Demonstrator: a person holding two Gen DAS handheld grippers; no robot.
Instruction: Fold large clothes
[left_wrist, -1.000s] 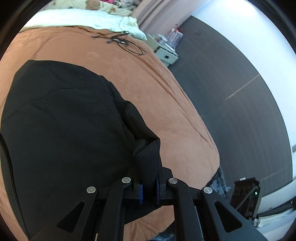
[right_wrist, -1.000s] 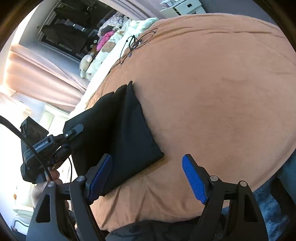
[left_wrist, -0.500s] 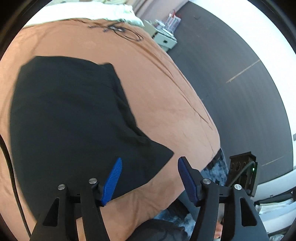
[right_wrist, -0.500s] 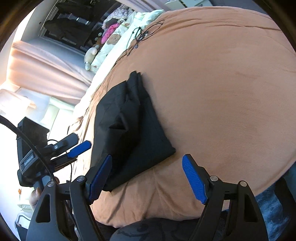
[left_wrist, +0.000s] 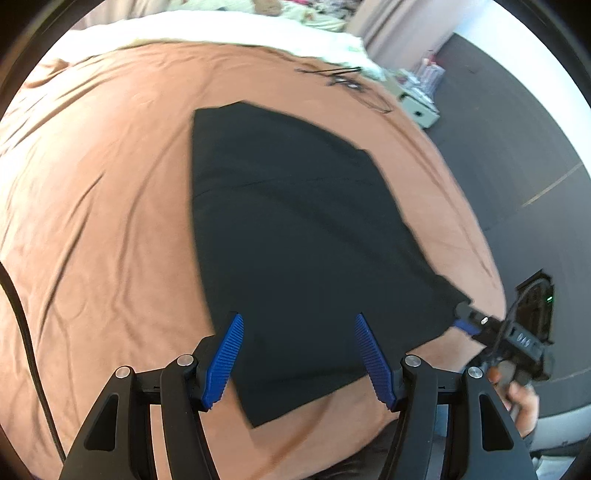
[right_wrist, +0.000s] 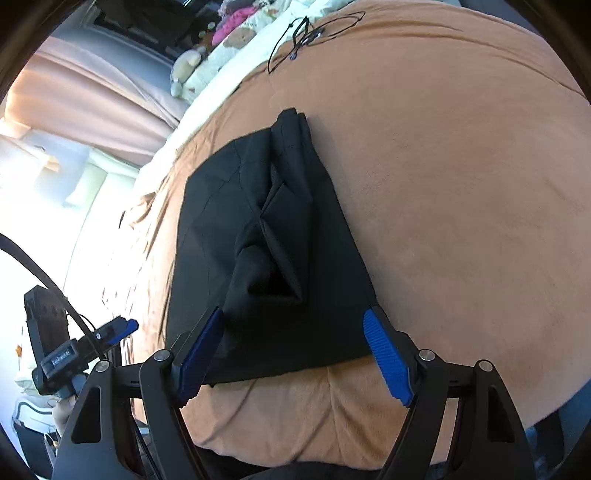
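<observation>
Left wrist view: the folded black fabric garment (left_wrist: 303, 236) lies flat on the rust-brown bedspread (left_wrist: 103, 206); the left gripper (left_wrist: 299, 360) hovers, jaws apart, empty.

Right wrist view: the right gripper (right_wrist: 295, 354) is closing, pads clear of cloth. Flatten the 1 raised pleat (right_wrist: 273, 243) before folding.

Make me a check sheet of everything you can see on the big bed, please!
Surface: brown blanket on a bed, wrinkled.
Job's things: black garment, folded, lying flat; a loose ridge of cloth stands up in the right wrist view.
Clutter: stuffed toys and pale bedding at the far end.
Tongs: left tongs open, nothing between the pads; right tongs closing above the garment's near edge, not pressing it.
Cables: thin black cord on the far blanket; thick cable at the left edge.
Surroundings: dark floor, curtains, small cabinet.
</observation>
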